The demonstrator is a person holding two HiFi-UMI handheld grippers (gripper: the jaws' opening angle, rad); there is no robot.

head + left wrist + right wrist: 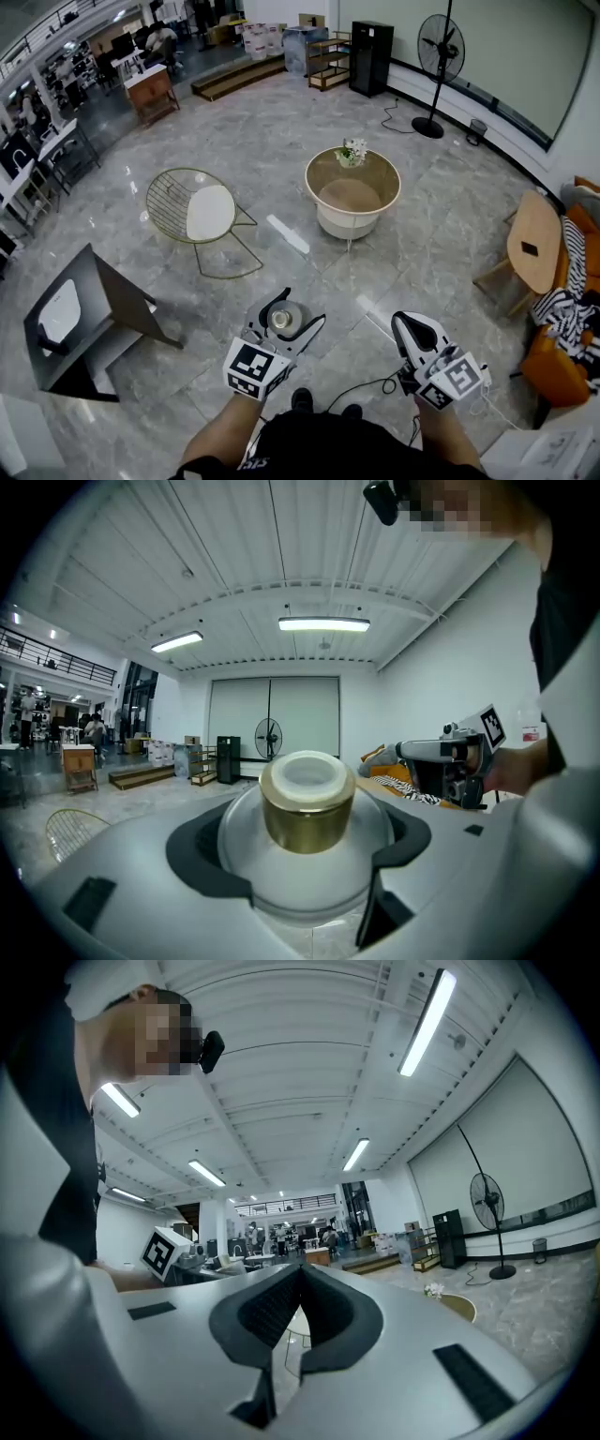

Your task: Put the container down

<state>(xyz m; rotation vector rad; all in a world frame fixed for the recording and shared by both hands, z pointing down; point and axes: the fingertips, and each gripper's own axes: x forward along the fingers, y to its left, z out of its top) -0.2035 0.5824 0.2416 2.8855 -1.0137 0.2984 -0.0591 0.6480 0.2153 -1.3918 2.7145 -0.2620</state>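
Overhead first, from the head view: the person is standing on a grey marble floor (281, 122), holding both tools out low in front. The left gripper (298, 309) is carrying the container (283, 320), a small round white jar with a gold collar, in the air above the floor and not resting on anything. The right gripper (405, 323) is hanging beside it, well apart, with nothing in it. A round tabletop (323, 169) with a small bunch of flowers (353, 151) is standing farther ahead, a wire chair (197, 211) to its left, a pedestal fan (439, 47) by the far wall. Next, the left gripper view: the jaws are spreading wide and their dark pads (202, 855) are pressing against both sides of the white body, the gold collar pointing away from the camera; the other tool is showing at the right edge. Last, the right gripper view: the jaws are pressing together, tips meeting, nothing between them, and the left tool's marker cube (169, 1252) is showing at the left.
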